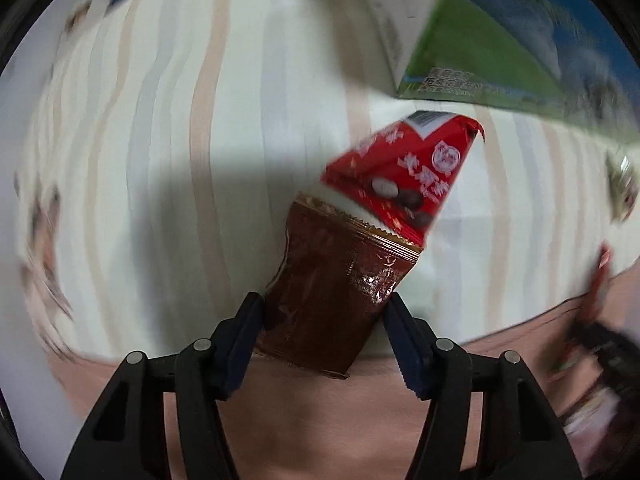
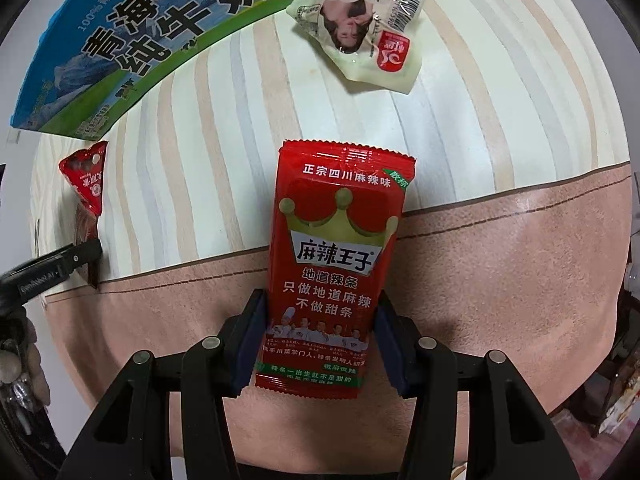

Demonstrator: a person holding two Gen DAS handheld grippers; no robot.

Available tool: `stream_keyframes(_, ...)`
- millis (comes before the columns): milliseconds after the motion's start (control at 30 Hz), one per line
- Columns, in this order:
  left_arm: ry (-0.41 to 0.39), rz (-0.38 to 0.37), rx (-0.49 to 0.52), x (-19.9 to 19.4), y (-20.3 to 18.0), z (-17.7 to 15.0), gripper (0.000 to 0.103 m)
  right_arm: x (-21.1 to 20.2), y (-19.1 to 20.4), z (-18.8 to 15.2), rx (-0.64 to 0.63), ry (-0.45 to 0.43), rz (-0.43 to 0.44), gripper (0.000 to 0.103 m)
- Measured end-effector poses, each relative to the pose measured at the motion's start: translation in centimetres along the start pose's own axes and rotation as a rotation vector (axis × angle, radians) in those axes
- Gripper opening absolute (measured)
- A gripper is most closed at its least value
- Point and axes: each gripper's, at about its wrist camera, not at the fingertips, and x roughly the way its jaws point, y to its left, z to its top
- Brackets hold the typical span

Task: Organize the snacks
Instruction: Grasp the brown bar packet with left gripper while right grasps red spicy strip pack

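You are gripping one snack in each hand. Your left gripper (image 1: 324, 332) is clenching the brown packet (image 1: 332, 292) across its lower half, and a red triangular packet (image 1: 404, 176) is lying against its upper end — whether the two are joined I cannot tell. Your right gripper (image 2: 318, 344) is pinching the red spicy-strip packet (image 2: 336, 256) by its long edges near the bottom seal.

Both look light, soft and glossy, so the film is probably going to crumple and slide rather than resist. Holding low down is leaving most of each packet free to flop; a hold nearer the middle would steady it.

The packets are hanging over the striped tablecloth (image 2: 224, 128), close to where its pale stripes meet the pink border. The milk carton (image 2: 132, 40) is standing at the far side, and a white snack packet (image 2: 360, 28) is lying just beside it — those are crowding the far edge. The stretch between them and your grippers is giving you open room, though your two hands are working fairly near each other.
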Motion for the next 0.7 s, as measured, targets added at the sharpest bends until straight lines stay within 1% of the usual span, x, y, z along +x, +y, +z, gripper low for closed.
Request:
stream_keyframes(100, 0.032, -0.115, -0.170, 0.3, 1.2, -2.5, 0.059, 0.2, 0.5, -0.4, -0.037, 0.007, -0.006, 0.054)
stream_keyframes(200, 0.050, -0.178, -0.273, 0.8, 1.7, -4.7, 0.059, 0.3, 0.7, -1.1, -0.078, 0.020, -0.009, 0.054)
stream_keyframes(267, 0.061, -0.208, -0.302, 1.4, 1.5, -6.0, 0.059, 0.4, 0.9, -1.4, -0.110, 0.035, -0.014, 0.054)
stream_keyframes(300, 0.060, -0.207, -0.294, 1.5, 1.2, -6.3, 0.060, 1.0, 1.8, -0.4, -0.123, 0.040, -0.016, 0.055)
stream_keyframes(367, 0.064, -0.186, -0.262, 2.1, 0.9, -6.7, 0.063, 1.1, 1.9, -0.3, -0.138, 0.057, -0.002, 0.061)
stream_keyframes(433, 0.061, -0.140, -0.198, 2.5, 0.1, -6.6, 0.063, 1.2, 1.9, -0.3, -0.127, 0.073, 0.029, 0.080)
stream_keyframes(567, 0.048, -0.061, -0.105, 2.5, -2.0, -6.7, 0.063, 0.8, 0.9, -0.1, -0.093, 0.085, 0.037, 0.081)
stream_keyframes(633, 0.038, -0.046, -0.097, 2.3, -2.8, -6.9, 0.063, 0.9, 0.6, -0.4, -0.079, 0.090, 0.036, 0.081)
stream_keyframes(700, 0.028, -0.050, -0.111, 2.2, -3.8, -7.3, 0.063, 0.8, 0.0, -1.0, -0.075, 0.082, 0.028, 0.080)
